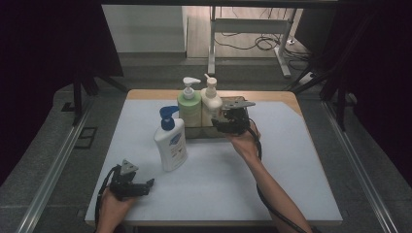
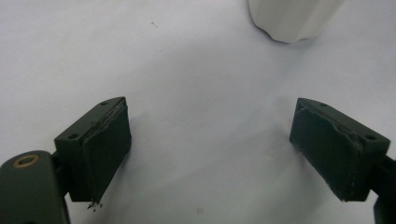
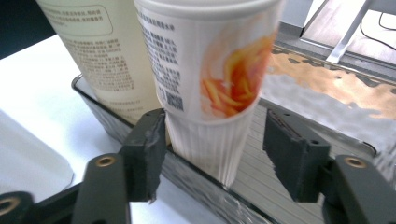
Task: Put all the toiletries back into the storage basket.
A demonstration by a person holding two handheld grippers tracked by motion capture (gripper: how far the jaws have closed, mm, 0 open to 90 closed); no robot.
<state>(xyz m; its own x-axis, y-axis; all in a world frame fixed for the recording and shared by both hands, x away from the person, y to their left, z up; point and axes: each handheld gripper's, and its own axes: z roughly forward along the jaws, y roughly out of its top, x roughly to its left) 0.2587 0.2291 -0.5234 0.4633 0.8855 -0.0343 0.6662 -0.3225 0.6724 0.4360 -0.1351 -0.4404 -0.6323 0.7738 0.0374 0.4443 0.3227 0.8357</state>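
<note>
A clear tray (image 1: 195,133) at the back middle of the table holds a pale green pump bottle (image 1: 189,109) and a cream pump bottle (image 1: 211,103). My right gripper (image 1: 219,122) reaches in from the right at the cream bottle's lower part. In the right gripper view that cream bottle (image 3: 210,79), with an orange picture, leans between the jaws of my right gripper (image 3: 215,140); the left pad is at its side and the right pad stands clear of it. A white bottle with a blue pump (image 1: 171,143) stands in front of the tray. My left gripper (image 1: 146,185) rests open at the front left.
The green bottle (image 3: 93,51) stands close behind the cream one inside the tray rim (image 3: 100,116). The white bottle's base (image 2: 294,18) lies ahead of my left gripper (image 2: 210,135) on the white mat (image 1: 272,160). Desk legs and cables (image 1: 257,41) are on the floor beyond the table.
</note>
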